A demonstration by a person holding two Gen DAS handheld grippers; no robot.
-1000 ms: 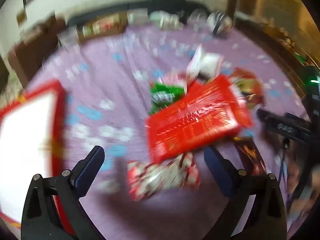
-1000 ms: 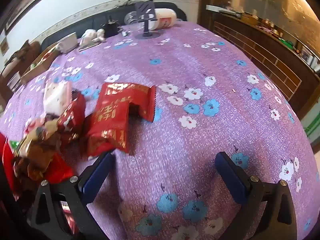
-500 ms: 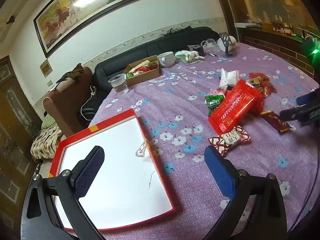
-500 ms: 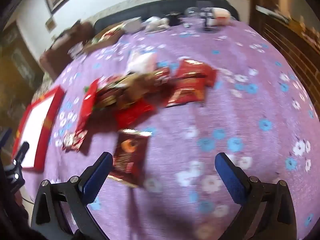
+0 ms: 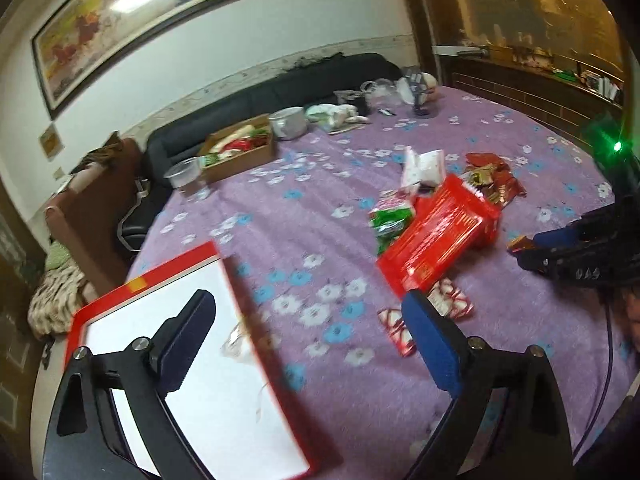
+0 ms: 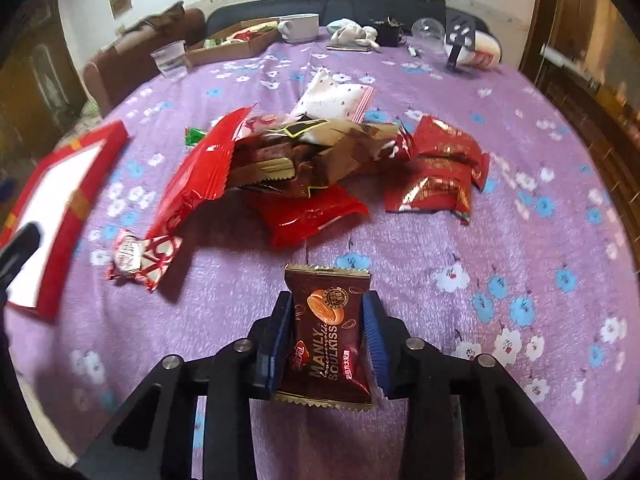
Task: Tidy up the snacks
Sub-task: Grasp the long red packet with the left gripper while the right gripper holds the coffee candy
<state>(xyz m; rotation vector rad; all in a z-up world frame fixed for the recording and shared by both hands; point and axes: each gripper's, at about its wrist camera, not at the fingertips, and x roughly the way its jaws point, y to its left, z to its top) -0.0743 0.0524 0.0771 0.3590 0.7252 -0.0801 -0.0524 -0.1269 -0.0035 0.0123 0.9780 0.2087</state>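
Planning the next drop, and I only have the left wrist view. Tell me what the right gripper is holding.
Observer: The right gripper is shut on a brown snack packet, pinched by its two sides.
Operator: Read me its label.
Observer: It says Manly Soulkiss, with a round biscuit pictured above the words.
Operator: Say what lies just ahead of it.
Observer: A shiny red packet, partly under a heap of brown wrappers. The held packet sits apart from that heap.
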